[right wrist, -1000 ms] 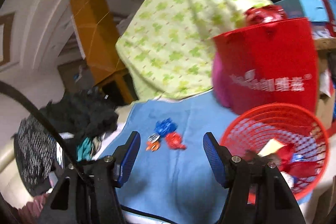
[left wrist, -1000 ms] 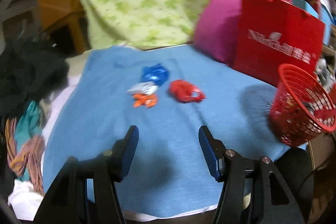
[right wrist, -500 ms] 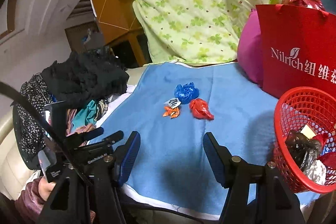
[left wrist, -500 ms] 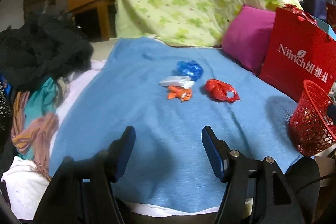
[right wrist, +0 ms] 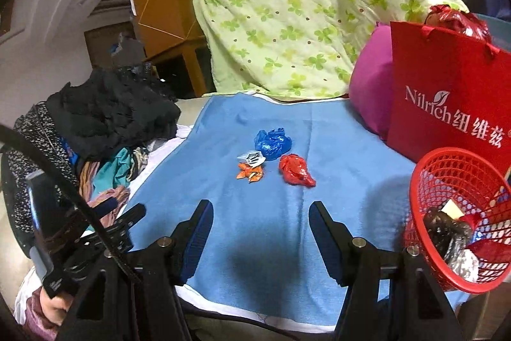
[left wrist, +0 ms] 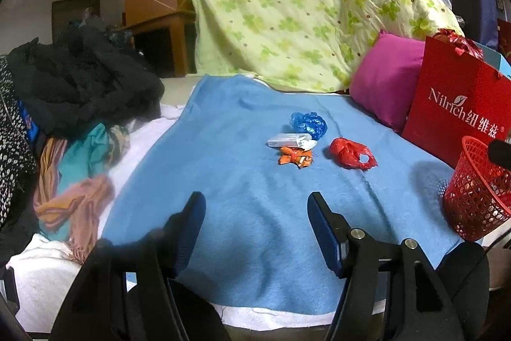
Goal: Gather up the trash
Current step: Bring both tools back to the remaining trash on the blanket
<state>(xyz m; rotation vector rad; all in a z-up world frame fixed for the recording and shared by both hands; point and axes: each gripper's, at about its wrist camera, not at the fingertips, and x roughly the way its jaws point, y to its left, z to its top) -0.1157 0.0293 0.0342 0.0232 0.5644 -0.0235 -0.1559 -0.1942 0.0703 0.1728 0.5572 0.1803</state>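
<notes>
Done: while both grippers hung spread and empty, the red plastic mesh basket (right wrist: 460,219) already held trash.
Left: four crumpled wrappers (left wrist: 316,139) lay on the blue fleece blanket (left wrist: 255,213).

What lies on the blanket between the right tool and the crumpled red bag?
Nothing: in the right wrist view, only bare blue blanket separates the open right tool from the crumpled red bag.

Cluttered home room: blue blanket (left wrist: 242,181) spread over a bed or sofa, piled clothes (left wrist: 80,91), floral quilt (left wrist: 303,5), pink pillow (left wrist: 386,79), red shopping bag (right wrist: 447,98).
</notes>
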